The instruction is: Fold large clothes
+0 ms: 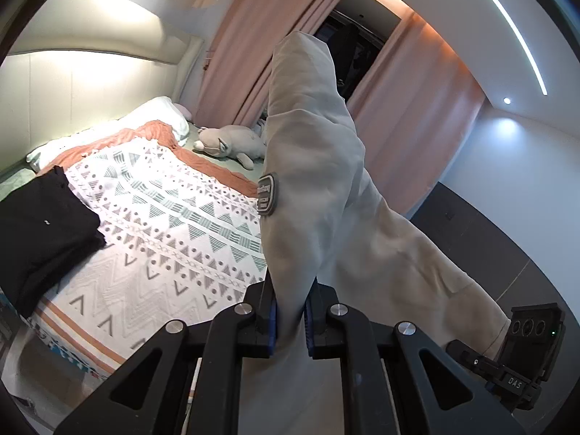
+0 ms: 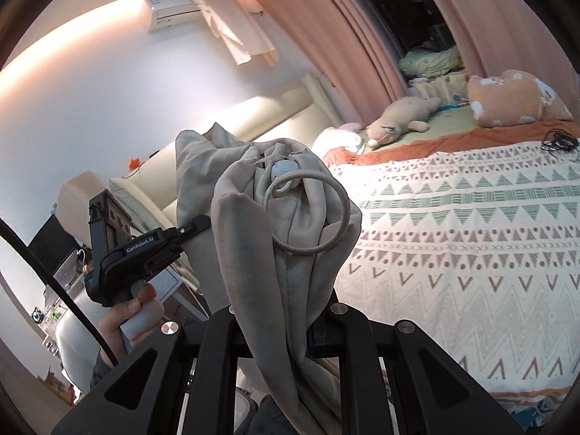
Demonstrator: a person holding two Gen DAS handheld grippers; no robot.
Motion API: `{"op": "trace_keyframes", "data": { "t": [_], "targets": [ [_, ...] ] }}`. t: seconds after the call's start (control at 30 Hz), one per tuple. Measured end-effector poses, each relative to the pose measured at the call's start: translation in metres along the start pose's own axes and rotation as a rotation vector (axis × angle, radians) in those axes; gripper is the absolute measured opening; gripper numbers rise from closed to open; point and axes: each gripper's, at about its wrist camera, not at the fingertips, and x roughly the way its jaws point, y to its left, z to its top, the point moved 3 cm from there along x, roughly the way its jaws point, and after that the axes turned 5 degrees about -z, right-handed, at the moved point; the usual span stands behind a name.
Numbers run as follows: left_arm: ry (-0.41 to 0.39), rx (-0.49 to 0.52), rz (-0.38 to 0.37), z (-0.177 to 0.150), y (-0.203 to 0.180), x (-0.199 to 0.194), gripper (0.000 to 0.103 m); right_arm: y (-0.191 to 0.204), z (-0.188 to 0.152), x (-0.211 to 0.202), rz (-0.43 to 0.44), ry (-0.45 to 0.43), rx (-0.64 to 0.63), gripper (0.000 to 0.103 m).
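Observation:
A beige garment (image 1: 315, 166) with a grey sleeve patch (image 1: 268, 193) hangs in the air beside the bed. My left gripper (image 1: 290, 320) is shut on a fold of it, and the cloth rises up and trails right to my right gripper (image 1: 522, 359). In the right wrist view my right gripper (image 2: 286, 330) is shut on the beige garment (image 2: 268, 224), whose drawstring loop (image 2: 308, 214) and toggle show on top. The left gripper (image 2: 188, 232) holds the same cloth at the left, in a hand.
A bed with a patterned white and orange cover (image 1: 174, 217) lies to the left. A folded black garment (image 1: 40, 228) sits on its near corner. A grey plush toy (image 1: 232, 143), pillows (image 1: 159, 116), pink curtains (image 1: 261, 47) and an orange plush (image 2: 514, 98) are at the far side.

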Motion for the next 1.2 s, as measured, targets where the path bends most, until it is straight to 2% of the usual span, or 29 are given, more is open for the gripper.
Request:
{"op": "trace_keyframes", "data": {
  "t": [0.3, 0.57, 0.73, 1.2],
  "targets": [
    [-0.080, -0.033, 0.078, 0.039, 0.081, -0.035, 0.013, 0.041, 0.031, 0.098, 0.077, 0.058, -0.089, 0.011],
    [-0.147, -0.054, 0.170, 0.083, 0.158, -0.055, 0.013, 0.079, 0.061, 0.208, 0.157, 0.120, -0.140, 0.011],
    [-0.162, -0.070, 0.230, 0.109, 0.206, -0.070, 0.013, 0.102, 0.069, 0.274, 0.210, 0.162, -0.151, 0.011],
    [-0.222, -0.106, 0.434, 0.168, 0.300, -0.126, 0.012, 0.181, 0.087, 0.433, 0.406, 0.292, -0.199, 0.011]
  ]
}}
